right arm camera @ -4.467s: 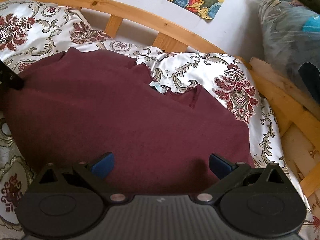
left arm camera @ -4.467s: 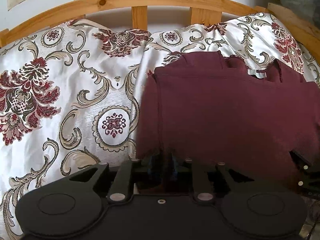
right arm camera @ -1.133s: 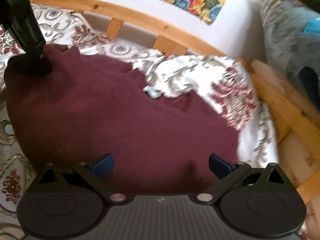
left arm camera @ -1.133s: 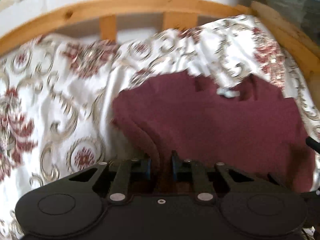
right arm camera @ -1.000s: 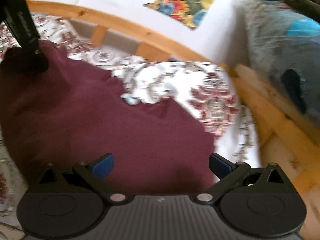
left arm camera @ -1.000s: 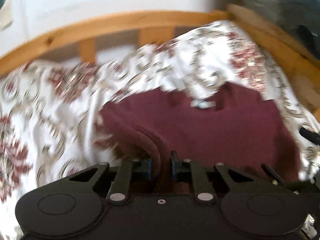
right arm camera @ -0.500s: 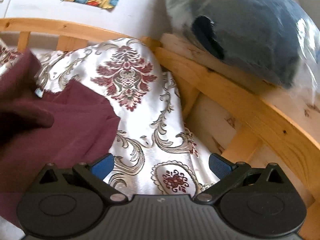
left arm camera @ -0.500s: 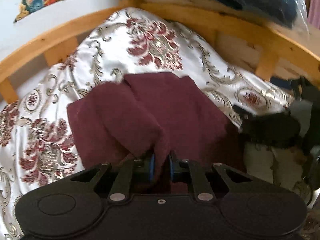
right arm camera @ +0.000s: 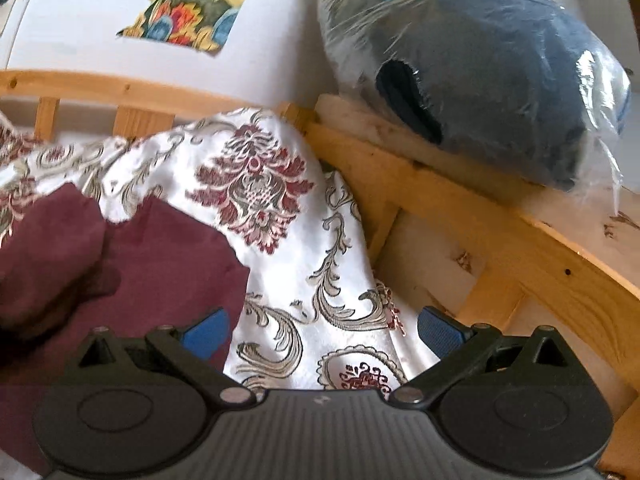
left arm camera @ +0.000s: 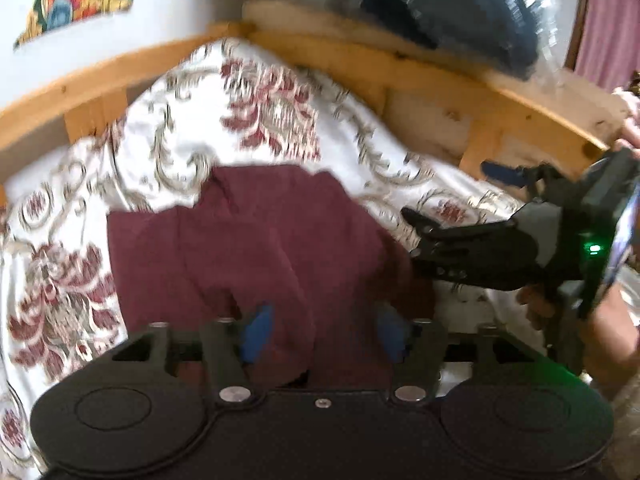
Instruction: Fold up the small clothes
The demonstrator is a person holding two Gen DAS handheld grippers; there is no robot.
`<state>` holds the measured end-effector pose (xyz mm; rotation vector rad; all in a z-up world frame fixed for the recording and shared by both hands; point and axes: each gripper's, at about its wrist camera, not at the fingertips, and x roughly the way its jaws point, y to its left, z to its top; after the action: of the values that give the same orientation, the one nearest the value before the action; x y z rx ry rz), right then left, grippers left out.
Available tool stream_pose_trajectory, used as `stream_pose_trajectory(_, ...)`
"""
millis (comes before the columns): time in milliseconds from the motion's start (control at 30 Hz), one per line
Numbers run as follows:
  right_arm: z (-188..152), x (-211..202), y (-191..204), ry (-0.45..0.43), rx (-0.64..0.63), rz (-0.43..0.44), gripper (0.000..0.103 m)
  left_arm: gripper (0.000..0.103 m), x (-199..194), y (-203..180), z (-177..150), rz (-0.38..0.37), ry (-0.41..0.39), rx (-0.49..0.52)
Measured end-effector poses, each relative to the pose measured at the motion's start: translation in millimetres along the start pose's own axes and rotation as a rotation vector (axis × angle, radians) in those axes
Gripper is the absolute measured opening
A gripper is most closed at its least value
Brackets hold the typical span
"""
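A maroon garment (left arm camera: 256,248) is lying partly doubled over on the patterned bedspread (left arm camera: 280,120) of a wooden-framed bed (left arm camera: 440,76), its upper layer bunching into soft ridges instead of sitting flat. The left claw (left arm camera: 320,332) is hovering directly over the near edge of the cloth with its blue pads (left arm camera: 256,332) spread apart, gripping nothing, though fabric is sitting in the gap between them. The right claw (right arm camera: 320,332) is also standing released, wide apart, one pad above the garment's right-hand edge (right arm camera: 224,280) and the other above bare bedspread. In the left view the right claw (left arm camera: 452,200) is showing beside the cloth's far right border. The cloth is looking light, limp and thick-knit, so it should be draping and sagging wherever it is not supported, and the satiny bedspread beneath may be letting it slide when pulled. Taking hold at an outer edge or corner, pinching through both layers, seems wiser than grabbing mid-panel, where only the top layer would be lifting. A wrapped blue bundle (right arm camera: 480,60) is resting on the frame behind.
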<state>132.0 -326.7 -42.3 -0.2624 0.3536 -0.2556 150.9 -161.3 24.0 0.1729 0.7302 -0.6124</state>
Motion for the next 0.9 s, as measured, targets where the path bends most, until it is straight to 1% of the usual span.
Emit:
stream_pose_trajectory(33,0,0,-1,-0.007,0.015,0.007,0.103,0.075,-6,0,-1,0.004,-0.021,0.007)
stream_pose_trajectory(67,0,-1,-3,-0.015,0.036,0.017,0.103,0.079,-12,1,-1,0.011,-0.041,0.010)
stream_pose_trajectory(133,0,-1,-5,-0.023,0.082,0.034,0.103,0.094,-22,5,-6,0.032,-0.078,0.006)
stream_pose_trajectory(200,0,-3,-6,-0.033,0.144,0.059,0.103,0.099,-29,9,-15,0.061,-0.109,0.001)
stream_pose_trajectory(267,0,-5,-4,-0.050,0.181,0.096,0.103,0.100,-30,13,-26,0.086,-0.103,0.006)
stream_pose_trajectory(400,3,-9,10,-0.099,0.184,0.190,0.103,0.100,-22,18,-48,0.146,-0.037,0.034)
stream_pose_trajectory(467,5,-10,19,-0.106,0.202,0.263,0.103,0.100,-18,20,-59,0.166,-0.017,0.044)
stream_pose_trajectory(533,6,-9,23,-0.104,0.265,0.364,0.103,0.100,-12,22,-69,0.192,0.016,0.052)
stream_pose_trajectory(600,5,-5,24,-0.079,0.373,0.502,0.103,0.100,-2,22,-77,0.223,0.055,0.085)
stream_pose_trajectory(667,6,3,25,-0.041,0.448,0.597,0.103,0.100,4,20,-82,0.249,0.074,0.124)
stream_pose_trajectory(700,6,9,27,-0.007,0.471,0.636,0.103,0.100,6,19,-84,0.262,0.075,0.145)
stream_pose_trajectory(733,7,14,30,0.028,0.477,0.651,0.103,0.100,7,17,-85,0.276,0.072,0.167)
stream_pose_trajectory(767,6,20,32,0.057,0.479,0.641,0.103,0.100,7,15,-86,0.290,0.065,0.187)
stream_pose_trajectory(833,6,26,35,0.084,0.477,0.640,0.103,0.100,8,13,-87,0.297,0.054,0.198)
stream_pose_trajectory(900,7,36,37,0.122,0.498,0.694,0.103,0.099,9,13,-88,0.279,0.047,0.195)
